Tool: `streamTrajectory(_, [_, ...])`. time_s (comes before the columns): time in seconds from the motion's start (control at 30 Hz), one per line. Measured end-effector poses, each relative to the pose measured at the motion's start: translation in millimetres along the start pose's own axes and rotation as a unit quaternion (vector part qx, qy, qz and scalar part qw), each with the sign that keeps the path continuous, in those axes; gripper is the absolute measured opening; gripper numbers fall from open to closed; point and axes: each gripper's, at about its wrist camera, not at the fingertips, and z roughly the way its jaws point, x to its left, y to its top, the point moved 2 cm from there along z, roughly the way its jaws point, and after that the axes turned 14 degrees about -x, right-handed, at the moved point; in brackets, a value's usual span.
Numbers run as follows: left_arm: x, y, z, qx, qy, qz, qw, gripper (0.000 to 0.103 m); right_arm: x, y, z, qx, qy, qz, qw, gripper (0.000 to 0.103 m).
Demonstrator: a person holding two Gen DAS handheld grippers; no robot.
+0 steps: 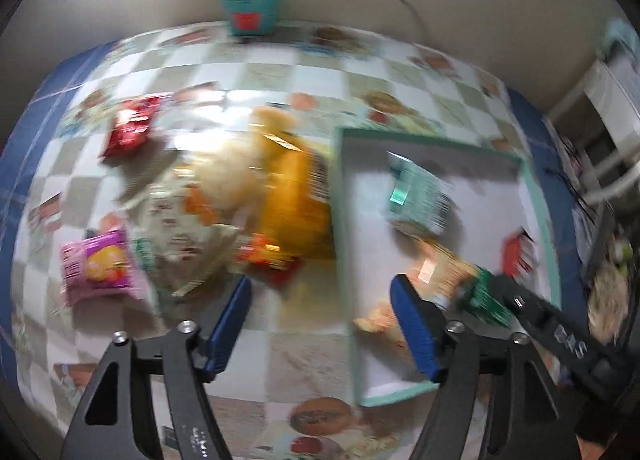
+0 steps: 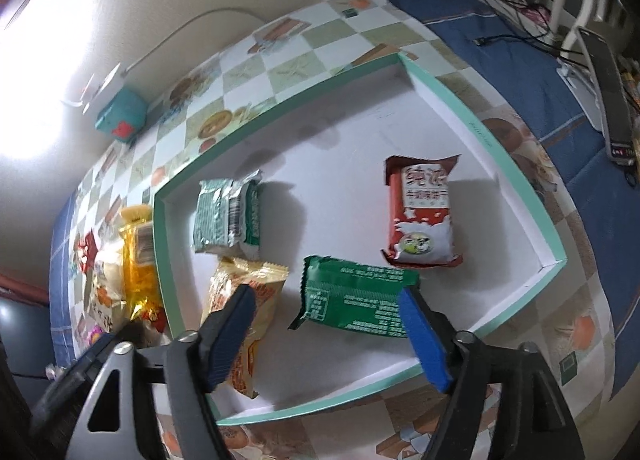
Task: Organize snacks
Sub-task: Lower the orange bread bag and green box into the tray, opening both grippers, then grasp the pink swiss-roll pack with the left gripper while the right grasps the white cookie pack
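The dark green foil snack packet (image 2: 356, 302) lay near in the teal-rimmed white tray (image 2: 558, 236), between the right gripper (image 2: 326, 324)'s wide, empty fingers; light, crinkly, slippery, probably best pinched mid-body.

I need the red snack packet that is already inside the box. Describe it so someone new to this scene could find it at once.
Start at the shallow white box with a mint-green rim on the checked tablecloth. Four packets lie inside; the red-and-white biscuit packet lies alone toward the box's right wall, beyond the dark green foil packet. It is the only red one in the box, with white splash artwork on its lower half.
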Motion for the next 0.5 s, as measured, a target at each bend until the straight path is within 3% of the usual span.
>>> streamTrajectory(0.13, [26.0,3.9,0.1,-0.007,0.036,-0.032,0.9988,0.079,9.5,-2.4,0.5,-0.003,0.005,-0.018,1.000,0.103])
streamTrajectory(0.2, [37.9,3.9,0.4,-0.007,0.050,-0.047,0.9976,0.088,14.3,-3.5,1.1,-0.004,0.007,-0.031,0.999,0.103])
streamTrajectory(0.43, [76.9,11.1,-6.4,-0.029,0.083,-0.108,0.9903,0.090,24.2,-8.3,5.2,0.003,0.015,-0.051,0.999,0.103])
streamTrajectory(0.5, [89.4,12.6,-8.8,-0.036,0.095,-0.120,0.9876,0.100,27.7,-9.2,3.5,-0.002,0.016,-0.058,0.998,0.103])
